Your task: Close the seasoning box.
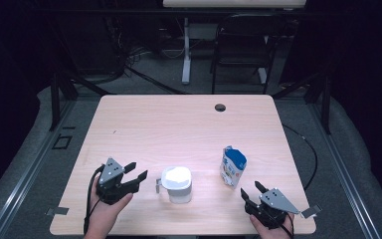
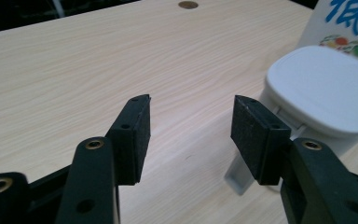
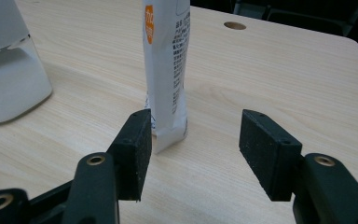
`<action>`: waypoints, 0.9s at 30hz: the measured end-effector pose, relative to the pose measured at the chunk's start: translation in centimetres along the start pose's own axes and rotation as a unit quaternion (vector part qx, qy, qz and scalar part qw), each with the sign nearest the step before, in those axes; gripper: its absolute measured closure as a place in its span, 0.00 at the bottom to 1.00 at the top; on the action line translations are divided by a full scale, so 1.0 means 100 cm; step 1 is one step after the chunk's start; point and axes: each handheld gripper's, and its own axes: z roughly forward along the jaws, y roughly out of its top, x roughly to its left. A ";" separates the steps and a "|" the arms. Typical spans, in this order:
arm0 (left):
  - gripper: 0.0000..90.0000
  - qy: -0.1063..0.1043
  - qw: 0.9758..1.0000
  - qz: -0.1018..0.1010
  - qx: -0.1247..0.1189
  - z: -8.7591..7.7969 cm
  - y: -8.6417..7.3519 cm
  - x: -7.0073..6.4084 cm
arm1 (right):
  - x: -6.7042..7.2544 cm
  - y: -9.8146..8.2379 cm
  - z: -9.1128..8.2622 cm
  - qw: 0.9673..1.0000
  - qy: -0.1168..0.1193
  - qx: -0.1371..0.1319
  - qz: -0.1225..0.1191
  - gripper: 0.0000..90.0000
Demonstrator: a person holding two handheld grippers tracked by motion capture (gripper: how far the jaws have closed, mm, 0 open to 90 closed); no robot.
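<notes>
— Both tongs? The left gripper (image 1: 135, 171) stands with jaws apart on nothing, just left of the white lidded container (image 1: 176, 184); its right pad (image 2: 256, 135) sits beside the container's handle.

— And the other? The right gripper (image 1: 251, 190) gapes wide and empty near the table (image 1: 179, 119) edge, the upright white pouch (image 3: 167, 70) standing just ahead, between container and gripper.
</notes>
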 end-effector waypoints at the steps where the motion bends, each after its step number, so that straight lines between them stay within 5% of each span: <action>1: 0.52 0.006 1.000 0.000 0.000 -0.001 -0.003 0.001 | 0.000 0.000 0.000 1.000 0.000 -0.001 0.000 0.49; 15: 0.49 0.046 0.998 -0.040 0.015 -0.009 -0.055 0.024 | -0.007 -0.005 0.000 1.000 -0.007 0.008 0.006 0.48; 27: 0.48 0.059 0.995 -0.083 0.013 -0.015 -0.090 0.036 | -0.010 -0.010 0.001 1.000 -0.010 0.011 0.011 0.48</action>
